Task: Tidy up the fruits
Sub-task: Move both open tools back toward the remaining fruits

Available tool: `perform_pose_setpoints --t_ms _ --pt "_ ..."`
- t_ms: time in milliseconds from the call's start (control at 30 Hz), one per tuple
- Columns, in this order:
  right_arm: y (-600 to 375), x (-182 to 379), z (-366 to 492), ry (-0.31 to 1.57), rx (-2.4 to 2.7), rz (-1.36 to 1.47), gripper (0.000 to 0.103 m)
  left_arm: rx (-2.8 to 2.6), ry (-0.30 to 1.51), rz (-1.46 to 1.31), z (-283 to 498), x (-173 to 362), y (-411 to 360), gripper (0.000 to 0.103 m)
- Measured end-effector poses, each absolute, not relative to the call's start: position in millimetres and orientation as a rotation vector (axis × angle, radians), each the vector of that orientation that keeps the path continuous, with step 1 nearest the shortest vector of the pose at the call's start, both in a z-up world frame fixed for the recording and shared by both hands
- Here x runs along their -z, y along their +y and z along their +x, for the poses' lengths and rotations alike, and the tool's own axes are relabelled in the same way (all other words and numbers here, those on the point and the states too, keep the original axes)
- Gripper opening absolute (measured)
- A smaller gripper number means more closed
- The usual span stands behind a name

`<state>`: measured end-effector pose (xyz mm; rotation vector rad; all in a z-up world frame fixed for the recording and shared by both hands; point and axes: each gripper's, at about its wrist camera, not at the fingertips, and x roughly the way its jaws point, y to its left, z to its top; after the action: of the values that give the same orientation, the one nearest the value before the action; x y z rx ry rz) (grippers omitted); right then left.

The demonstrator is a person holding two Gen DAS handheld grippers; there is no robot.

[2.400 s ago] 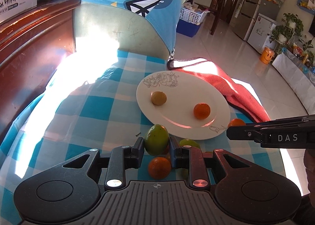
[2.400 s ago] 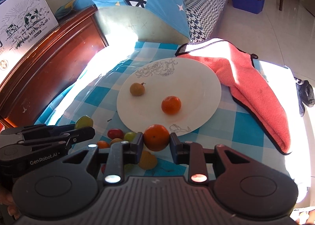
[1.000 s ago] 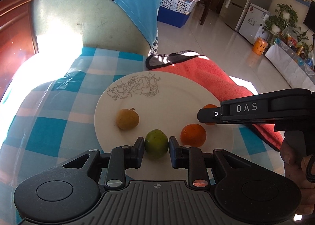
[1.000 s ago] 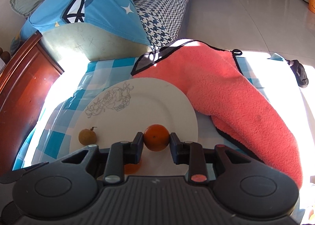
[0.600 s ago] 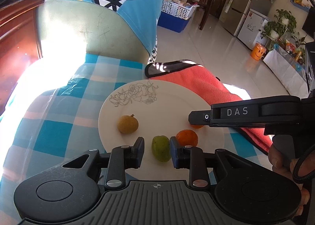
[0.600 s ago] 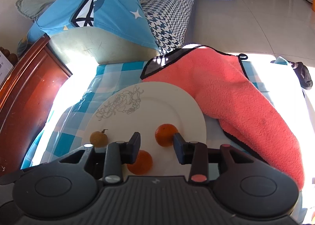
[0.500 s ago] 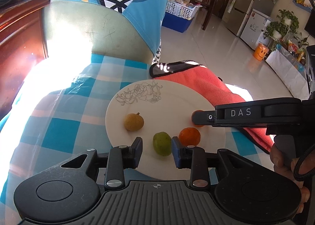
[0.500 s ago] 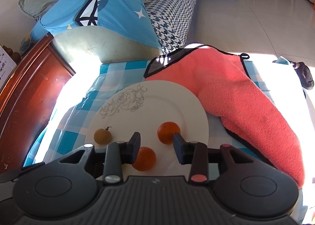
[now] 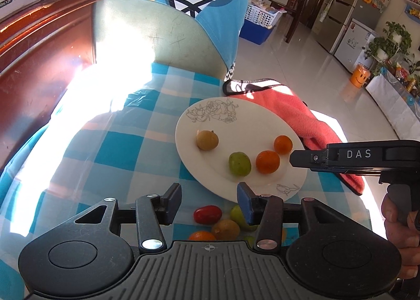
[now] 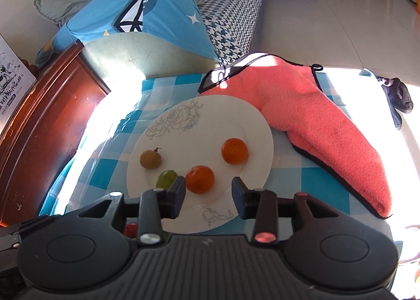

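The left gripper (image 9: 209, 196) has its jaws wide and empty, poised over the loose pile at the plate's near rim: a red cherry tomato (image 9: 208, 214), a brownish fruit (image 9: 225, 229) and a green one half hidden behind the right finger. That suits reaching for another piece.

The right gripper (image 10: 208, 192) is likewise spread wide, holding nothing, just short of the nearer mandarin (image 10: 200, 179) on the white plate (image 10: 236, 113).

Also on the plate are a green fruit (image 9: 239, 164), a second mandarin (image 10: 234, 150) and a tan, stemmed fruit (image 10: 150, 159), possibly a longan. They sit apart, so none rolls into another.

A coral towel (image 10: 328, 126) lies touching the plate's far-right rim, on the checked cloth (image 9: 126, 142).
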<state>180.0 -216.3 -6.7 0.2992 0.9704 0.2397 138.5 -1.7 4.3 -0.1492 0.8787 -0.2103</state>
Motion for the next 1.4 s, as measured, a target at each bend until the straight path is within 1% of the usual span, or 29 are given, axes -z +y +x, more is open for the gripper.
perform_pose_setpoints --t_ms 33,167,300,333,400,633,1067,1400 --pt "-216 6 177 0.972 -0.243 0.299 0.04 0.203 0.879 -0.151 135 -4 0 0.052" --pt "-210 5 161 0.976 -0.268 0.294 0.044 0.198 0.884 -0.162 123 -5 6 0.054" --pt "-205 6 143 0.985 -0.287 0.288 0.045 0.183 0.891 -0.175 111 -4 14 0.064" --pt "-203 7 139 0.989 -0.293 0.287 0.045 0.178 0.896 -0.178 107 -3 16 0.069" --pt "-201 7 131 0.994 -0.308 0.286 0.045 0.171 0.906 -0.18 100 -2 19 0.073" --pt "-196 10 108 1.005 -0.34 0.277 0.046 0.177 0.921 -0.172 79 4 25 0.076" --pt "-187 16 80 1.025 -0.372 0.237 0.046 0.188 0.95 -0.15 40 17 26 0.077" --pt "-174 23 66 1.048 -0.43 0.201 0.046 0.256 0.964 -0.077 9 27 9 0.077"
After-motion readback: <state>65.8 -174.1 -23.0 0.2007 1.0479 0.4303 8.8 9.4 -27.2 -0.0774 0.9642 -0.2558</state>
